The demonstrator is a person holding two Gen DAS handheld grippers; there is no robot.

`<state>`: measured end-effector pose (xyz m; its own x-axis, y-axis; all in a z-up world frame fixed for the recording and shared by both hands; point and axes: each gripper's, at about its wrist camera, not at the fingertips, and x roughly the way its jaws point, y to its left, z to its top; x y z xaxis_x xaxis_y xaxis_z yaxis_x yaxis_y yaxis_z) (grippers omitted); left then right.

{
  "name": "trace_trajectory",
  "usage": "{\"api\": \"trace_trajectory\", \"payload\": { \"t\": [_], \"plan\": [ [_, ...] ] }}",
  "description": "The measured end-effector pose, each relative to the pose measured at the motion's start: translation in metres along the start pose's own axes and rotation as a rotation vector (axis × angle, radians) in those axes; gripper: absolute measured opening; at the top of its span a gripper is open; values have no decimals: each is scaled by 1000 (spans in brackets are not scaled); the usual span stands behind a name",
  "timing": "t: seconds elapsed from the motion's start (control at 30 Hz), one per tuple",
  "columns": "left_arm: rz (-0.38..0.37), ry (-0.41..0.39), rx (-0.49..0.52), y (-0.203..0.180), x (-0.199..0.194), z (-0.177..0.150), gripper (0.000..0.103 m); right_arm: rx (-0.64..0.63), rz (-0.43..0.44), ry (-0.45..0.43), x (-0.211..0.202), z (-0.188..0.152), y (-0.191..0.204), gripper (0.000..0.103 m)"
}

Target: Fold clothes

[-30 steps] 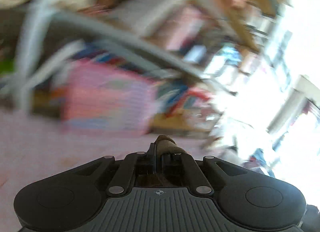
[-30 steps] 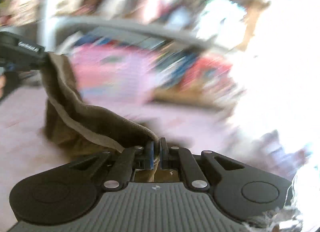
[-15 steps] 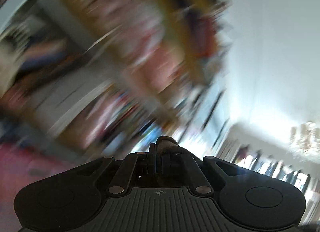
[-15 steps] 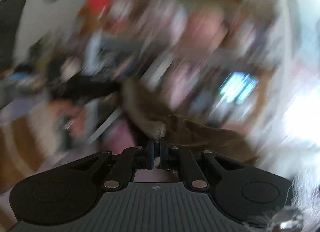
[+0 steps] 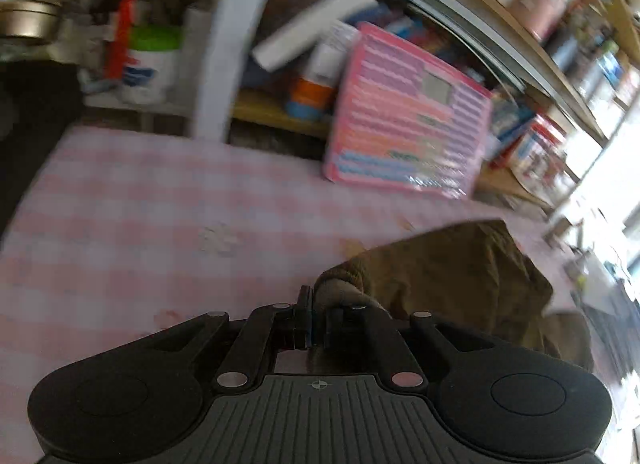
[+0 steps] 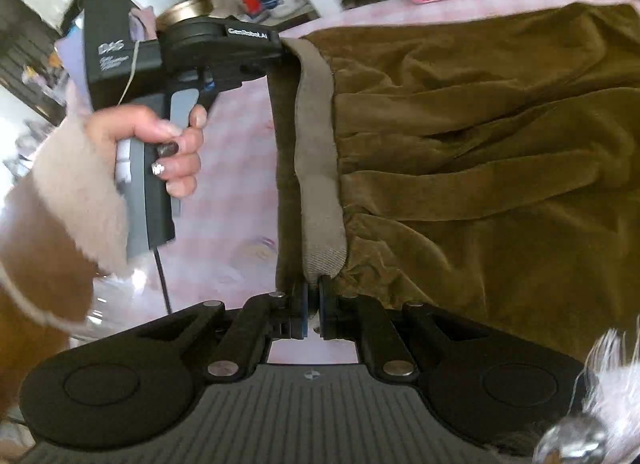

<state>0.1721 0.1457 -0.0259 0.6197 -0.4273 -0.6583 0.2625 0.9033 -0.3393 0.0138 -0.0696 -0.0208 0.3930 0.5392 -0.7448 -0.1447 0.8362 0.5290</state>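
An olive-brown corduroy garment (image 6: 480, 152) with a grey ribbed waistband (image 6: 318, 152) lies spread on the pink checked table (image 6: 232, 168). My right gripper (image 6: 313, 304) is shut on the near end of the waistband. My left gripper (image 6: 286, 44), held in a hand at the upper left of the right wrist view, is shut on the far end. In the left wrist view my left gripper (image 5: 318, 318) pinches the waistband, and the garment (image 5: 452, 276) trails off to the right over the table (image 5: 160, 224).
A pink striped box (image 5: 404, 132) leans at the table's far edge, below cluttered shelves. A white shelf post (image 5: 232, 44), a white tub with a green lid (image 5: 150, 60) and a metal tin (image 5: 28, 20) stand at the back left.
Both grippers swung up fast with the garment, then came back down. The garment now lies spread on the table with the waistband stretched between the two grippers.
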Motion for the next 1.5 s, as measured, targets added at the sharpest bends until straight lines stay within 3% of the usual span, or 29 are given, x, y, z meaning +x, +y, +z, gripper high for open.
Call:
{"api": "trace_trajectory", "payload": {
  "t": [0.13, 0.17, 0.27, 0.37, 0.57, 0.63, 0.73, 0.83, 0.9, 1.0, 1.07, 1.1, 1.23, 1.37, 1.43, 1.5],
  "plan": [
    [127, 6, 32, 20, -24, -1, 63, 29, 30, 25, 18, 9, 7, 5],
    [156, 4, 40, 26, -31, -5, 71, 34, 33, 32, 22, 11, 9, 5],
    [225, 15, 34, 47, -53, -23, 75, 62, 40, 58, 35, 15, 9, 5],
    [279, 21, -37, 69, -77, -47, 75, 110, 41, 74, 45, 14, 12, 5],
    [227, -68, -227, 88, -119, -77, 75, 65, 75, 47, 54, 24, 39, 9],
    [212, -89, -255, 88, -126, -81, 75, 38, 75, 64, 57, 23, 46, 16],
    [186, -84, -251, 80, -124, -85, 75, 30, 79, 47, 50, 19, 41, 38],
    [146, -54, -272, 73, -113, -92, 75, -10, 90, -5, 29, 11, 37, 50],
    [125, -31, -287, 69, -104, -97, 75, 57, 46, -49, 10, 2, 15, 51],
    [125, -15, -265, 57, -88, -100, 69, 158, -20, -115, -19, -12, -18, 51],
    [113, -22, -214, 46, -80, -98, 40, 225, -63, -159, -38, -22, -40, 51],
    [106, -18, -183, 41, -75, -96, 37, 258, -85, -181, -47, -27, -51, 51],
    [119, 34, -150, 33, -50, -90, 36, 399, -178, -265, -77, -51, -87, 51],
    [100, -6, -148, 24, -56, -88, 33, 490, -266, -324, -97, -69, -110, 51],
    [88, -32, -148, 20, -62, -87, 2, 527, -309, -334, -100, -76, -118, 51],
    [75, -58, -147, 15, -67, -86, 2, 559, -348, -342, -104, -81, -126, 50]
  ]
}}
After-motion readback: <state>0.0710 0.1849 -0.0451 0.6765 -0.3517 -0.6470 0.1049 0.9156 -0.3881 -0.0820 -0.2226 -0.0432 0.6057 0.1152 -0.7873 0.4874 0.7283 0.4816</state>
